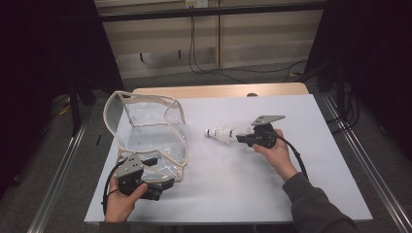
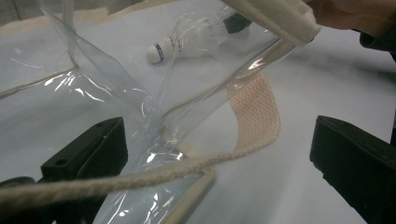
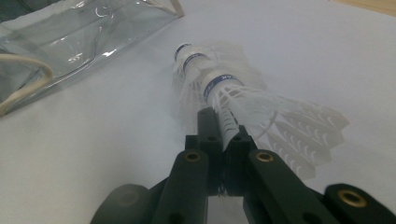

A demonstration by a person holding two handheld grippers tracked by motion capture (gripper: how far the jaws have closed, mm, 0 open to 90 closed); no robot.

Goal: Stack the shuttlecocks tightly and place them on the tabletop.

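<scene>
A clear plastic bag [image 1: 145, 131] with cream edging stands open on the left of the table. My left gripper [image 1: 163, 172] lies at its near corner, open; in the left gripper view [image 2: 219, 158] the jaws stand wide apart with the bag's corner [image 2: 154, 121], a woven strap [image 2: 254, 112] and a cord between them. A nested stack of white shuttlecocks [image 1: 223, 133] lies mid-table, cork ends pointing left toward the bag. My right gripper [image 1: 240, 138] is shut on the feathers of the nearest shuttlecock [image 3: 219, 86], as the right gripper view [image 3: 224, 135] shows.
A pale sheet [image 1: 243, 184] covers the wooden table [image 1: 218, 90]. Metal rails [image 1: 58, 174] run along both sides of the table. Cables [image 1: 204, 68] hang at the back wall. The bag's clear side [image 3: 84, 37] lies to the left of the shuttlecocks.
</scene>
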